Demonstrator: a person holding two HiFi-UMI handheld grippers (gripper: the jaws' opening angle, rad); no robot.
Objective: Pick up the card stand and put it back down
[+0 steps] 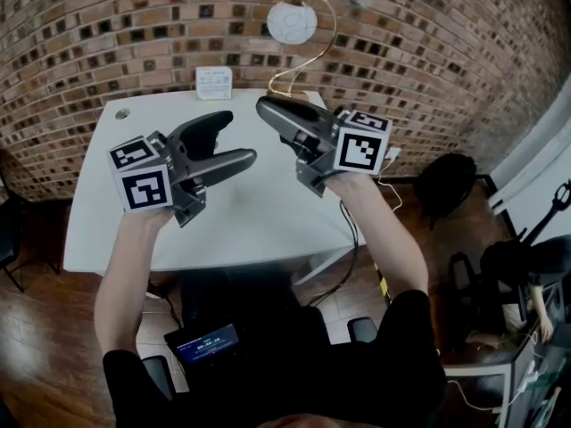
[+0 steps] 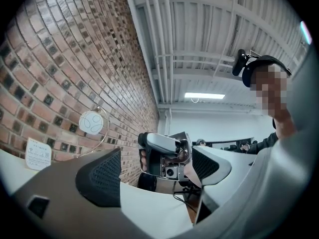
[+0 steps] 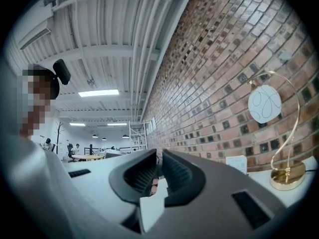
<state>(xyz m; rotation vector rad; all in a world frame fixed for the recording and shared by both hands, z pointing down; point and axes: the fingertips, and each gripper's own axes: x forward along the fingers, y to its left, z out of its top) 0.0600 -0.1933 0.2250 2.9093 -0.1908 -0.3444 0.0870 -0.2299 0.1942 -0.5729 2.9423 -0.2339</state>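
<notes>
A brick wall (image 1: 134, 25) backs a white desk (image 1: 250, 212), above which a person holds both tongs clear of the top. The left tongs (image 1: 234, 139) are wide apart and empty, while the right tongs (image 1: 265, 106) are narrow, almost together, with nothing in them. The card stand (image 1: 291, 22), a gold curved wire with a round white card, stands upright at the desk's rear edge by the wall, well beyond both tongs, with a small white card (image 1: 213, 82) to its left.
</notes>
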